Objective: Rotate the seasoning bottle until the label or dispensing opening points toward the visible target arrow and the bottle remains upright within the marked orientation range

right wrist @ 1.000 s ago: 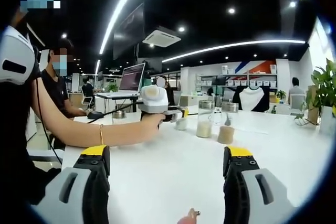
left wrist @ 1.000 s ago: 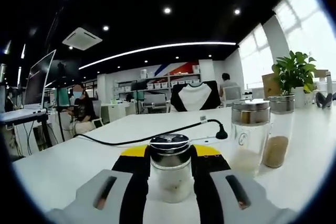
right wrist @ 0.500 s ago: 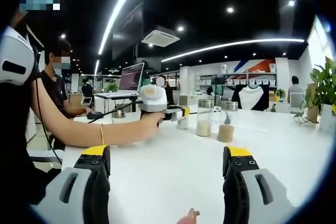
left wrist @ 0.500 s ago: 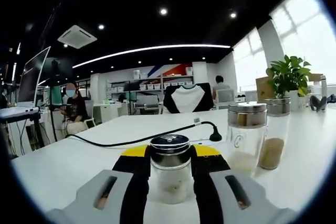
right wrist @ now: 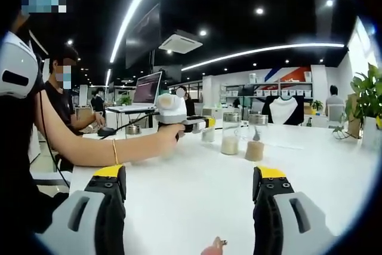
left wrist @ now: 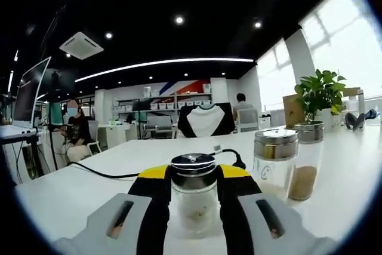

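Left tongs (left wrist: 194, 198) clamp the upright seasoning bottle (left wrist: 193, 198) on the counter (left wrist: 334, 189); right tongs (right wrist: 188, 192) gape apart at 6 o'clock.

Three seasoning bottles (left wrist: 194, 198) (left wrist: 274, 161) (left wrist: 306, 159) are counted on the white table (left wrist: 71, 192), along with one black cable (left wrist: 113, 175) and one potted plant (left wrist: 320, 94) at two o'clock.
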{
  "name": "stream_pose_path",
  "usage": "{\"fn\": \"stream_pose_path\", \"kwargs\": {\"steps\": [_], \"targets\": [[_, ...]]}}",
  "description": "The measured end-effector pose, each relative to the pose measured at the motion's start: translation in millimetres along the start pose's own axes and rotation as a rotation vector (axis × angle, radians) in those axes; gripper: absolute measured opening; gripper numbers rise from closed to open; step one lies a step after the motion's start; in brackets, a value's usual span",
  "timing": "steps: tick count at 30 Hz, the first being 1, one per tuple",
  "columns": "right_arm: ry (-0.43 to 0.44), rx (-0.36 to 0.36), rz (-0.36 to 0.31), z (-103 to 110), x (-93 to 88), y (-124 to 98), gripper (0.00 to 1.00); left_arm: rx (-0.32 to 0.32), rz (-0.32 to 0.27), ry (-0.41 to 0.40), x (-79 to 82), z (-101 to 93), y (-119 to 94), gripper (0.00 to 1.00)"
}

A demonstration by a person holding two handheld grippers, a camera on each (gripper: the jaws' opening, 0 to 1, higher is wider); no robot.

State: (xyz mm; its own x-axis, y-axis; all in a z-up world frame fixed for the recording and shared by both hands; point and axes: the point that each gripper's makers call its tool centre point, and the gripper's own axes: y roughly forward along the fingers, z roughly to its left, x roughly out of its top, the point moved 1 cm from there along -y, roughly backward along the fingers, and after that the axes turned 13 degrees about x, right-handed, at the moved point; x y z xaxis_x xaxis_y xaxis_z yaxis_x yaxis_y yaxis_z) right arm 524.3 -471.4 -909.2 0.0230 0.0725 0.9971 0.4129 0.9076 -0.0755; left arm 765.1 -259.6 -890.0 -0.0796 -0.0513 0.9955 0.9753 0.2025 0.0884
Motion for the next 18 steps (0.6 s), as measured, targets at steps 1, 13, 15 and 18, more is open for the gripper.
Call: {"fn": "stream_pose_path", "kwargs": {"steps": [1,13,15,18], "targets": [[-0.002,0.001,0.000,0.4,0.2,0.1,0.89,-0.008,-0.002,-0.005,0.8,-1.2,-0.1,0.31],[-0.001,0.000,0.003,1.2,-0.8,-0.4,0.88,0.015,0.040,0.002,-12.8,2.6,2.0,0.31],[-0.001,0.001,0.002,1.4,-0.5,-0.2,0.88,0.022,0.049,-0.010,-15.5,4.1,2.1,0.31],[-0.003,0.000,0.001,1.1,0.2,0.3,0.88,0.037,0.047,0.001,-17.3,4.7,1.1,0.31]]}}
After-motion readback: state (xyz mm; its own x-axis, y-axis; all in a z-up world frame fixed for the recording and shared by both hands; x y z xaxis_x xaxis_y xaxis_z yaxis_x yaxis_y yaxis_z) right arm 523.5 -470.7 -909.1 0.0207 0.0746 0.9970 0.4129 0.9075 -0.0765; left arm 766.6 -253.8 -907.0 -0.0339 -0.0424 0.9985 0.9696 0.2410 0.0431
